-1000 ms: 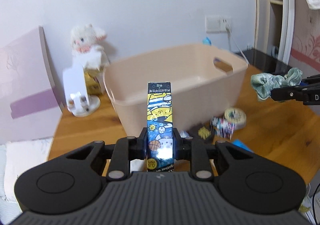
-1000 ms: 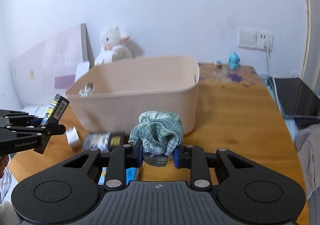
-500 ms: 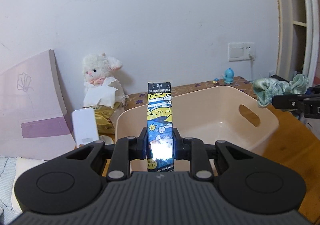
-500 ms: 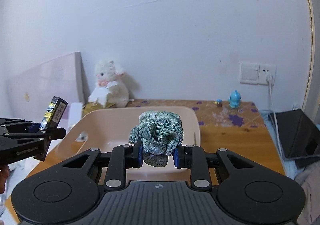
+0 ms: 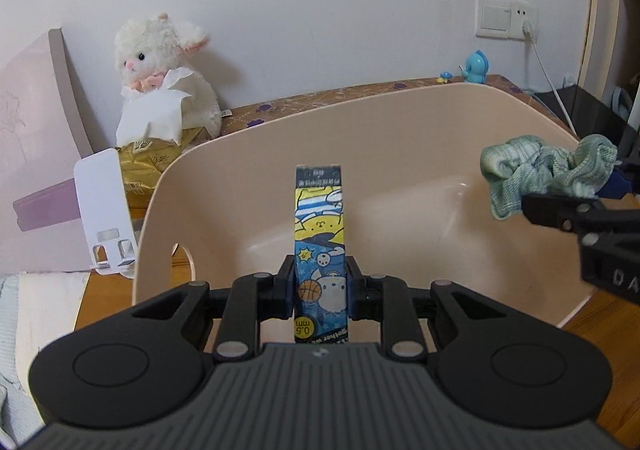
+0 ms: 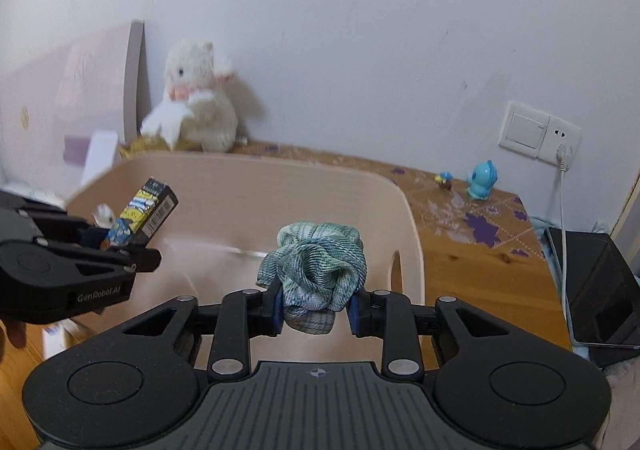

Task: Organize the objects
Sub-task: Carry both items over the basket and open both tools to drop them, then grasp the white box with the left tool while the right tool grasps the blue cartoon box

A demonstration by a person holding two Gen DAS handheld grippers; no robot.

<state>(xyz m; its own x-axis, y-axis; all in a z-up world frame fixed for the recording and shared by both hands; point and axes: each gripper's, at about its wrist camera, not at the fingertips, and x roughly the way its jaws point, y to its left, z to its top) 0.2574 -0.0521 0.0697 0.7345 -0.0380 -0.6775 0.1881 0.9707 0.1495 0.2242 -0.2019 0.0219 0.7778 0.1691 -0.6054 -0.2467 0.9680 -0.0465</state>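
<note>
Both loads now hang over the beige plastic tub [image 5: 400, 137], no longer short of it: left gripper [image 5: 320, 292] clamps the cartoon-printed cardboard box [image 5: 319, 234], right gripper [image 6: 316, 308] pinches the green fabric scrunchie [image 6: 316, 266]; release probably comes next.

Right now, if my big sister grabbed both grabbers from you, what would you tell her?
Left gripper: shut on the cartoon pencil-lead box, held upright above the open beige bin.
Right gripper: shut on the green scrunchie, also over the bin.
Done: both things are picked up and carried over the bin.
The bin's bottom looks bare where visible.
Left: open each gripper so the box and scrunchie drop in. A few small things lie on the wooden table at the bin's left side, too blurred to name; they may need collecting next.
</note>
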